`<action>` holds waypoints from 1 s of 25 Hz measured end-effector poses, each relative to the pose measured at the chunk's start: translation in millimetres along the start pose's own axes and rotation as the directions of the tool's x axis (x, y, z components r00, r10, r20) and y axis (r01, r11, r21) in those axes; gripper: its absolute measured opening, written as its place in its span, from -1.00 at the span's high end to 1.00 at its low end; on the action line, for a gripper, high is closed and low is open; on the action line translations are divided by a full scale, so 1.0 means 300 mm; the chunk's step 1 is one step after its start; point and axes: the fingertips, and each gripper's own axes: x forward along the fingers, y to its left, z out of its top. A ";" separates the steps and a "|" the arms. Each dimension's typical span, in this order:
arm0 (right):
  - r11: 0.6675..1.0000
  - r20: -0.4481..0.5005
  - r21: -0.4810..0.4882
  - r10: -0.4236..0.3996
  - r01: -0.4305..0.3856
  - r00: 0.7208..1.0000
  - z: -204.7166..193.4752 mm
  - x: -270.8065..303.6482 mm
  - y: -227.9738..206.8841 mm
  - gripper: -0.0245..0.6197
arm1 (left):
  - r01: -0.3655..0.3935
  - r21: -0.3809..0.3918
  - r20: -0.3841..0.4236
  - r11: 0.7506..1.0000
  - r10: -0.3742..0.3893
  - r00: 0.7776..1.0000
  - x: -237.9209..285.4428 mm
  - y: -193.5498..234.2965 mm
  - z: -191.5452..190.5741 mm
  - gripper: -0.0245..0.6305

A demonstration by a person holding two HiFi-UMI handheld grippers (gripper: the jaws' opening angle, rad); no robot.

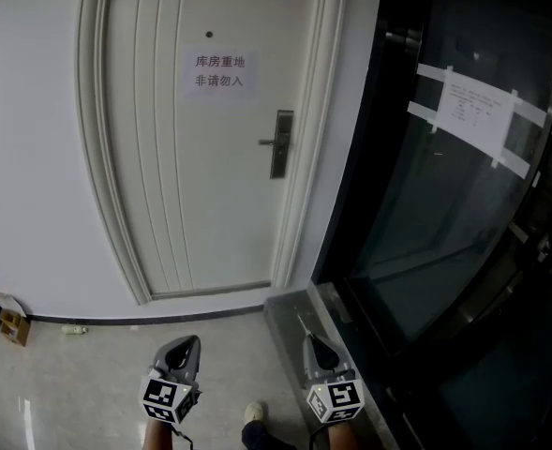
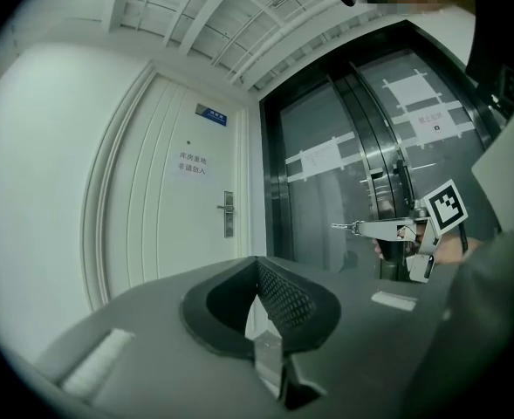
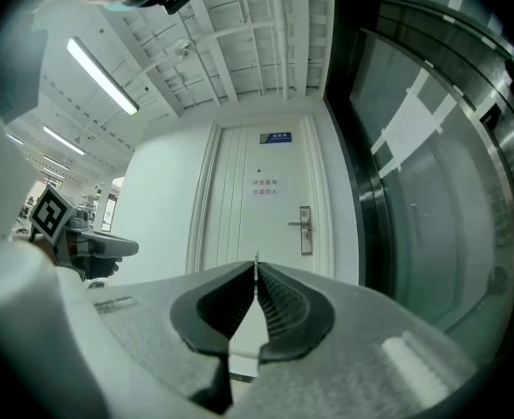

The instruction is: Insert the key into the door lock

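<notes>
A white door (image 1: 201, 157) stands ahead, some way off, with a metal lever lock (image 1: 281, 143) on its right side. The lock (image 3: 304, 230) lies above and right of my jaw tips in the right gripper view. My right gripper (image 3: 256, 264) is shut on a thin metal key (image 3: 256, 257). In the left gripper view the key (image 2: 346, 227) sticks out of that gripper's tip, pointing left. My left gripper (image 2: 257, 262) is shut with nothing in it, and the lock (image 2: 228, 214) shows beyond it. Both grippers (image 1: 184, 342) (image 1: 310, 338) are low in the head view, well short of the door.
Dark glass doors (image 1: 444, 214) with a taped paper notice (image 1: 477, 115) fill the right side. A printed sign (image 1: 219, 73) hangs on the white door. A small cardboard piece (image 1: 13, 326) lies on the floor at far left. The person's shoe (image 1: 254, 411) is between the grippers.
</notes>
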 end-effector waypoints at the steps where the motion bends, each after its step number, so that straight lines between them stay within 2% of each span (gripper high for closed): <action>1: 1.000 -0.002 0.000 0.000 0.000 1.000 -0.006 0.025 -0.007 0.89 | 0.000 -0.001 0.001 1.000 0.000 1.000 0.022 0.015 -0.004 0.92; 13: 1.000 0.006 0.030 -0.009 0.009 1.000 -0.041 0.380 -0.143 0.89 | 0.026 -0.005 -0.007 1.000 -0.026 1.000 0.373 0.188 -0.007 0.92; 25: 0.999 0.000 0.037 -0.028 0.028 1.000 -0.073 0.740 -0.325 0.89 | 0.014 -0.017 -0.004 1.000 -0.014 1.000 0.731 0.355 0.001 0.92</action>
